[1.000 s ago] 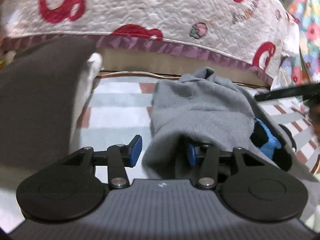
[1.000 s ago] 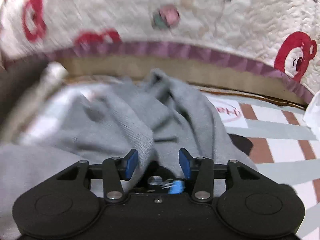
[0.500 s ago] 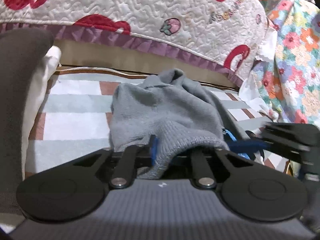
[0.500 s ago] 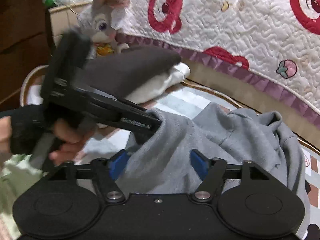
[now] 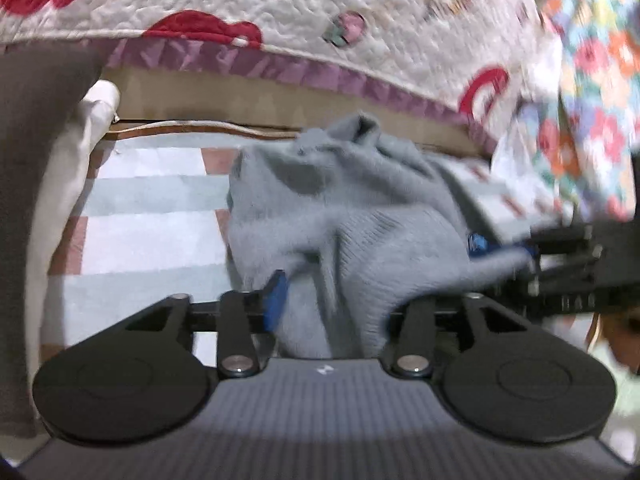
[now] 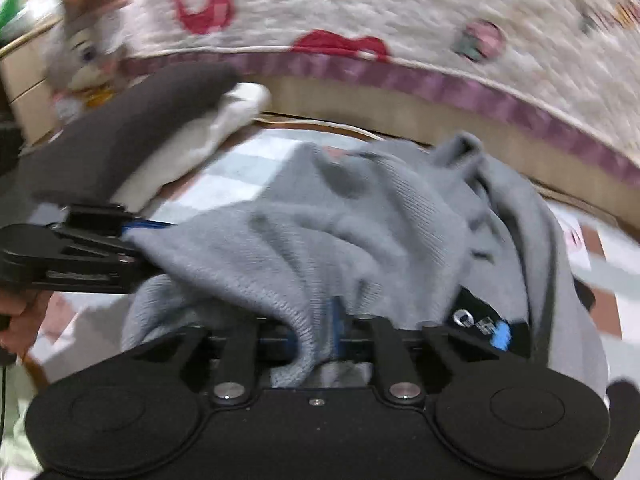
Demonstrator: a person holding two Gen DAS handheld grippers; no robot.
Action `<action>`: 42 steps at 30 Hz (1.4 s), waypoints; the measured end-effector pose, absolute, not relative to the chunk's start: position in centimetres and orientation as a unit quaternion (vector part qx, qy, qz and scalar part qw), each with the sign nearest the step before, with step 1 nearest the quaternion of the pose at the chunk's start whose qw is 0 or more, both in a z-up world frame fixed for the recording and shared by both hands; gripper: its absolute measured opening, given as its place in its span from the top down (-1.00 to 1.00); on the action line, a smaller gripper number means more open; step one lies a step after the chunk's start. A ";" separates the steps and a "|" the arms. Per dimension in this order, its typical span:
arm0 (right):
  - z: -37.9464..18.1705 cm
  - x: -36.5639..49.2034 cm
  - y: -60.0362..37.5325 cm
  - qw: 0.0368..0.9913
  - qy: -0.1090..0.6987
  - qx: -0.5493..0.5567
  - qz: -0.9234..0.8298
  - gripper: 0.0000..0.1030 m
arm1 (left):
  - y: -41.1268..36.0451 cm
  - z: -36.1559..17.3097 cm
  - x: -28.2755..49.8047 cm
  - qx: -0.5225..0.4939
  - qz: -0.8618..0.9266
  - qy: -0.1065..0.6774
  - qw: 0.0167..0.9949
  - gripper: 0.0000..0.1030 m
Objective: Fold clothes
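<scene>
Left wrist: left gripper (image 5: 340, 300) just reopened, sweater (image 5: 340, 208) hem loose between jaws; right gripper (image 6: 316, 330) closing, pinches hem to spread it.

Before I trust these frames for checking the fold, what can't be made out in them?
- Left tongs, left wrist view: right pad buried under the grey sweater, so the grip is unclear.
- Right tongs, right wrist view: sweater hem drapes over both pads.
- Sweater's shape: bunched and motion-blurred; sleeves can't be told.
- Plush toy: smeared by blur.
</scene>
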State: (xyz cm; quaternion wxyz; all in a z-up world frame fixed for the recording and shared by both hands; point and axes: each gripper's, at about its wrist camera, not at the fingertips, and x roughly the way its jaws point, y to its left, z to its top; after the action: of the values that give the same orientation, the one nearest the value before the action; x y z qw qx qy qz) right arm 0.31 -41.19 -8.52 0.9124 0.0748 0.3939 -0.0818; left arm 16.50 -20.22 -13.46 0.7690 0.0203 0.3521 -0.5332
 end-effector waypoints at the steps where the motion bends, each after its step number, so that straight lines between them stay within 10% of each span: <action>1: -8.8 0.4 -41.9 0.910 0.395 0.092 -0.090 0.00 | -20.4 -13.6 17.2 0.004 -0.531 0.356 0.769 -0.03; 7: -10.8 2.6 -45.4 0.899 0.391 0.180 -0.086 -0.37 | -24.3 -14.4 20.9 -0.025 -0.538 0.407 0.738 -0.03; 10: -11.5 4.1 -46.3 0.901 0.381 0.188 -0.087 -0.37 | -25.2 -15.6 22.2 -0.081 -0.551 0.457 0.694 0.42; 12: -12.5 5.2 -47.1 0.891 0.398 0.213 -0.053 0.30 | -25.2 -17.0 23.1 -0.148 -0.561 0.506 0.639 0.75; 14: -13.2 5.0 -49.0 0.865 0.398 0.303 -0.021 0.47 | -23.9 -17.7 22.9 -0.208 -0.563 0.527 0.602 0.79; 19: -16.3 2.4 -53.0 0.753 0.357 0.542 0.107 0.55 | -19.2 -18.5 21.9 -0.311 -0.581 0.552 0.510 0.81; 25: -17.1 0.9 -49.5 0.732 0.339 0.544 0.231 0.55 | -15.3 -19.9 21.1 -0.301 -0.558 0.579 0.513 0.79; 31: -16.6 1.9 -46.0 0.744 0.378 0.484 0.263 0.56 | -15.1 -16.6 20.5 -0.167 -0.525 0.491 0.676 0.22; 37: -14.7 3.2 -45.6 0.765 0.414 0.415 0.266 0.56 | -20.6 -16.8 20.3 -0.143 -0.575 0.486 0.642 -0.08; 42: -13.6 2.3 -43.9 0.780 0.438 0.335 0.296 0.55 | -21.7 -20.4 20.3 -0.220 -0.566 0.609 0.509 0.49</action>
State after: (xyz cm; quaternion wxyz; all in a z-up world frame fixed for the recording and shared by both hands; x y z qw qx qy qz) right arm 2.35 -43.87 -13.55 0.7798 0.3354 0.4379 0.2961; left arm 20.27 -21.70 -20.38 0.5092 -0.2205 0.6095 -0.5663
